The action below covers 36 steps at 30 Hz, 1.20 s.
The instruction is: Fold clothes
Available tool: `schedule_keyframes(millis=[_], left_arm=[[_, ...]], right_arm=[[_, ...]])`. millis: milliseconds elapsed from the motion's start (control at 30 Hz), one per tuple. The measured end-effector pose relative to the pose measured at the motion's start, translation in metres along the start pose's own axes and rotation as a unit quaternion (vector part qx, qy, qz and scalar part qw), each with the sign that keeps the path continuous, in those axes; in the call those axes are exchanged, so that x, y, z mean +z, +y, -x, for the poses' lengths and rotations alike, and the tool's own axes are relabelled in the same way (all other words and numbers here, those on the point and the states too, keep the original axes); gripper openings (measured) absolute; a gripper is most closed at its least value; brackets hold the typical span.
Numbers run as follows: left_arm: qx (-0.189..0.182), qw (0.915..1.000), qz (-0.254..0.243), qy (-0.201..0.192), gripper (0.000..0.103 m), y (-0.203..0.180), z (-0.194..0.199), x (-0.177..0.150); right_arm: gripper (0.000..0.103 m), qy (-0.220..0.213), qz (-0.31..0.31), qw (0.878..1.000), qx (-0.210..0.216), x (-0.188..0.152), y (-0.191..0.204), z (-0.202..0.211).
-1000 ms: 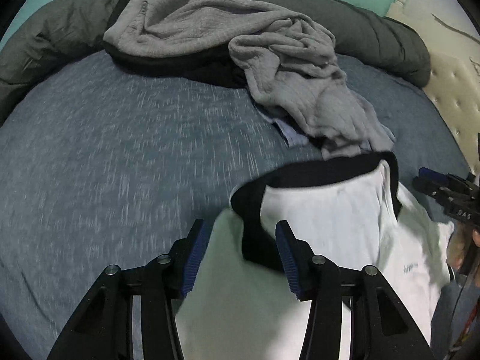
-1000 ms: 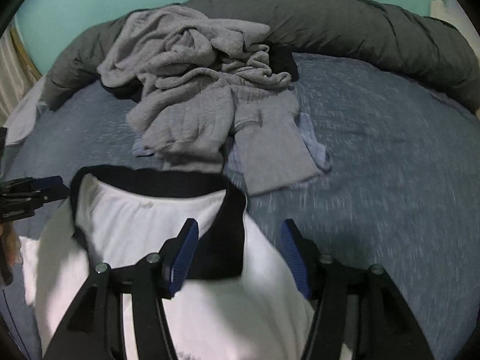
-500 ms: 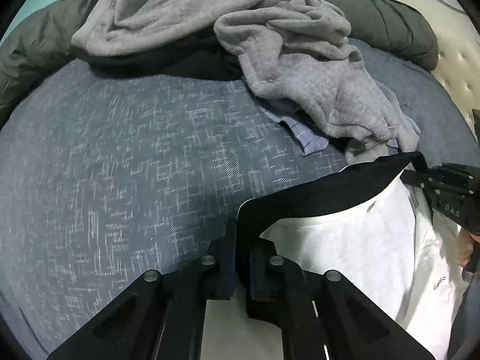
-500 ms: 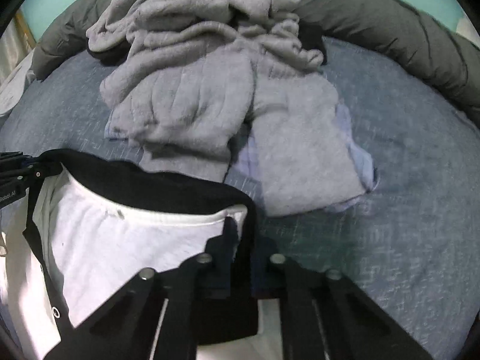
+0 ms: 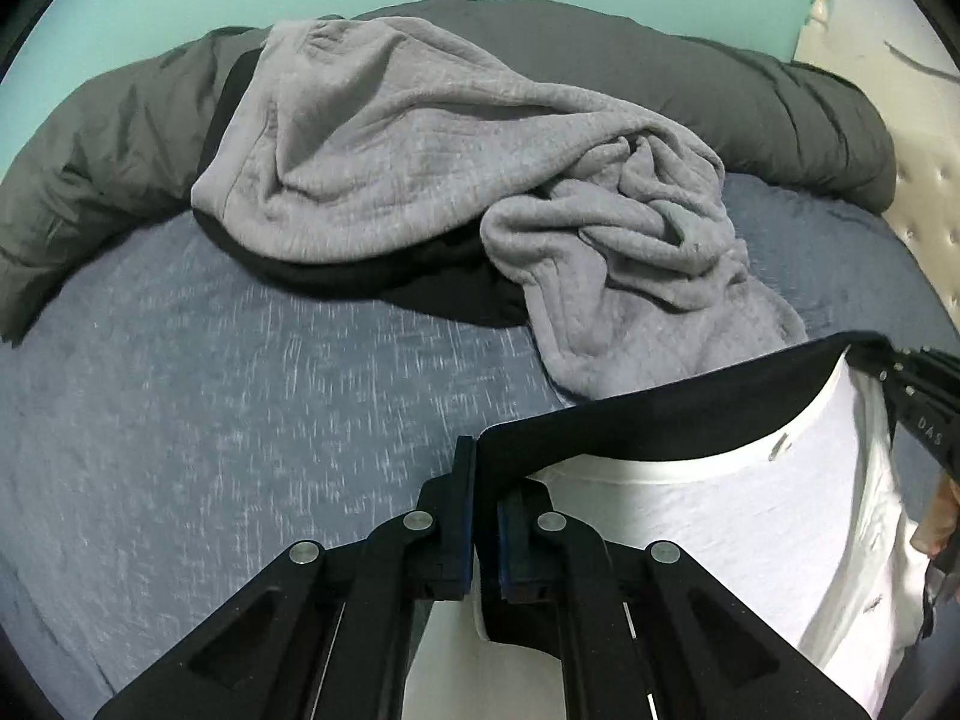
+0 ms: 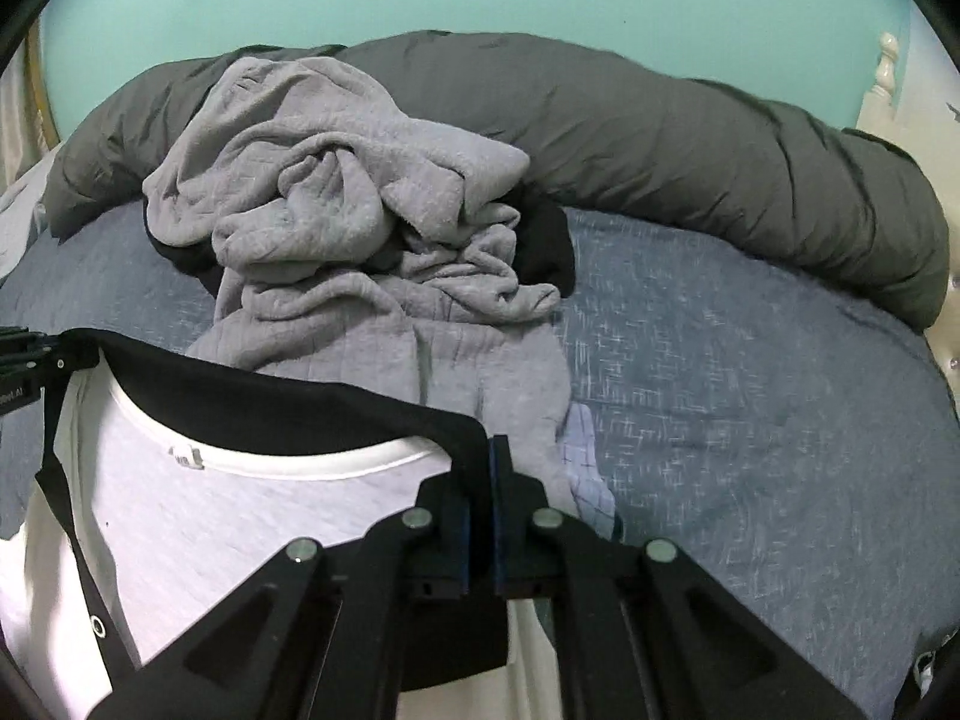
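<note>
Left wrist view: your left gripper (image 5: 486, 516) is clamped tight on the near-left corner of the black-trimmed white cotton garment (image 5: 720, 528), black edge band pulled taut to the right gripper (image 5: 900, 384) at far right. The garment hangs off the mottled blue bed sheet (image 5: 240, 420).

Right wrist view: right gripper (image 6: 489, 510) is pinched closed on the opposite corner of the band; the white panel sags below. Fabric looks light, soft and limp (it will droop wherever unsupported), so I'd keep holds on the doubled black trim. The crumpled grey quilted sweatshirt pile (image 6: 360, 228) sits just beyond; keep clear.
</note>
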<state>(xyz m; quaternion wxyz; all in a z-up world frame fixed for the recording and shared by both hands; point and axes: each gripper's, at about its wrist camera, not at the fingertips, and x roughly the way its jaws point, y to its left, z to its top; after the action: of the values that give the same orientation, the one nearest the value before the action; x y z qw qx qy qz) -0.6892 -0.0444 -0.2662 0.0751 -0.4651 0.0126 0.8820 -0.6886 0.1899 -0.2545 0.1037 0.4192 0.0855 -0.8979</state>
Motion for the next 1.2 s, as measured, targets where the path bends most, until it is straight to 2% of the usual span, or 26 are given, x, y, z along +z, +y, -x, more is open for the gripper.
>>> schedule_keyframes(millis=[300,533,600,633,667,733,800,900,967,1100,1200], left_arm=[[0.002,0.9998,-0.001,0.022,0.006,0.000,-0.037,-0.018],[-0.004,0.9999,-0.001,0.014,0.009,-0.005,-0.038,-0.023],[-0.013,0.9999,0.006,0.009,0.019,-0.002,-0.033,-0.022],[-0.018,0.9998,0.010,0.007,0.037,0.000,-0.029,-0.022],[-0.024,0.9996,0.015,0.004,0.049,0.002,-0.026,-0.021],[-0.031,0.9993,0.022,-0.004,0.051,0.006,-0.016,-0.018],[-0.031,0.9993,0.021,-0.008,0.053,0.007,-0.009,-0.015],[-0.031,0.9992,0.022,-0.013,0.057,0.009,0.003,-0.016],[-0.030,0.9992,0.024,-0.012,0.071,0.011,0.010,-0.019],[-0.017,0.9995,0.011,0.024,0.072,0.005,0.002,-0.031],[-0.024,0.9996,0.013,0.010,0.072,0.006,0.008,-0.037]], right_arm=[[0.004,0.036,0.001,0.999,0.019,-0.014,0.010,-0.035],[0.009,0.040,-0.004,0.998,0.048,-0.019,0.009,-0.037],[0.017,0.041,-0.009,0.997,0.057,-0.019,0.005,-0.035],[0.020,0.042,-0.012,0.997,0.062,-0.019,0.004,-0.033],[0.026,0.044,-0.014,0.997,0.067,-0.019,0.002,-0.030],[0.035,0.038,-0.012,0.997,0.072,-0.019,0.000,-0.021],[0.054,0.034,-0.012,0.997,0.075,-0.018,-0.002,-0.012],[0.054,0.014,-0.021,0.996,0.085,-0.015,-0.007,0.007],[0.054,0.007,-0.040,0.996,0.084,-0.015,-0.015,0.014],[0.054,0.008,-0.051,0.995,0.086,-0.020,-0.022,0.023],[0.054,0.011,-0.041,0.996,0.084,-0.027,-0.024,0.029]])
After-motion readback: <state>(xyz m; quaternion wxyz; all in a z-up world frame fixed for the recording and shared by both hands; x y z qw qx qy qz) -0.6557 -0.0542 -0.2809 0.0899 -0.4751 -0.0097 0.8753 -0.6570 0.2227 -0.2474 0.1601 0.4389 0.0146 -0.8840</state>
